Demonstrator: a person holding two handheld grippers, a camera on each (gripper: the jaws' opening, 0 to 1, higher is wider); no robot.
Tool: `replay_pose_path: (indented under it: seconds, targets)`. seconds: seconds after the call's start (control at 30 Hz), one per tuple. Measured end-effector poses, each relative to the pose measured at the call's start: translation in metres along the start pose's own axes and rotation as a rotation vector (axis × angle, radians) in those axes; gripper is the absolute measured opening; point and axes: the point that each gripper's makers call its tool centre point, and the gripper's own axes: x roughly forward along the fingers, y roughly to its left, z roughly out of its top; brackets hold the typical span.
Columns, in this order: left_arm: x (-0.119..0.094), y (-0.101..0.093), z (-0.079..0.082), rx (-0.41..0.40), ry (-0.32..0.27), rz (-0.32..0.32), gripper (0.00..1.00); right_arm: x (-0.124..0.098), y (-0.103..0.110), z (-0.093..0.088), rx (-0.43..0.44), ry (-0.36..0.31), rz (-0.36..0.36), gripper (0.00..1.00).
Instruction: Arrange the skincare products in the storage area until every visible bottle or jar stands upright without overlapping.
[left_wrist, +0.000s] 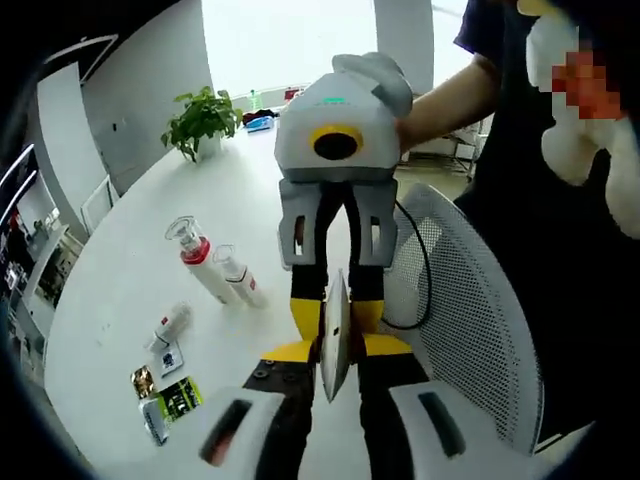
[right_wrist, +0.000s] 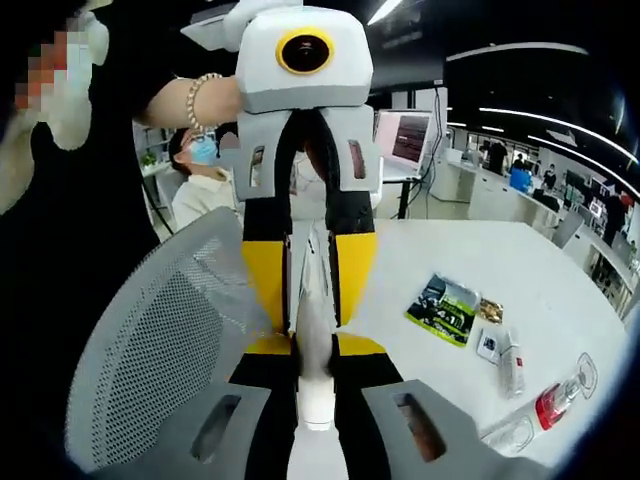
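A white tube (left_wrist: 335, 335) is clamped at opposite ends by the left gripper (left_wrist: 335, 385) and the right gripper (right_wrist: 313, 395), above a mesh chair (left_wrist: 470, 300). Two bottles (left_wrist: 215, 265) are seen lying on the white table (left_wrist: 120, 330) at ten o'clock in the left gripper view.

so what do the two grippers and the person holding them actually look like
Each gripper is a white-grey box with a yellow ring around a dark round opening, grey slotted arms, and black jaws with yellow pads. The right gripper has a green light on top and a black cable trailing off. The left gripper looks the same. The person wears a dark short-sleeved top and a beaded bracelet.
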Motion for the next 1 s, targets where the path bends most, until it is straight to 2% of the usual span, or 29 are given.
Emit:
replay_pose_path:
  seconds: [0.37,0.53,0.7,0.77,0.9,1.0]
  targets:
    - [0.004,0.002,-0.005,0.042,0.052,-0.006,0.14,0.001,0.0,-0.004,-0.001,0.001,0.022,0.12]
    - [-0.001,0.011,0.003,0.009,-0.007,0.018,0.12,-0.007,-0.01,0.002,0.045,-0.07,-0.024,0.14]
    - [-0.003,0.013,0.009,-0.015,-0.034,0.004,0.12,-0.009,-0.009,0.003,0.07,-0.117,-0.031,0.17]
    - [-0.002,0.012,0.01,-0.015,-0.033,-0.006,0.12,-0.007,-0.008,-0.001,0.079,-0.117,-0.034,0.18]
    - [-0.004,0.013,0.012,-0.014,-0.034,-0.002,0.12,-0.003,-0.008,-0.025,0.101,-0.055,-0.057,0.2]
    - [-0.01,0.017,0.017,-0.034,-0.064,0.004,0.12,-0.002,-0.01,-0.037,0.11,-0.033,-0.075,0.2]
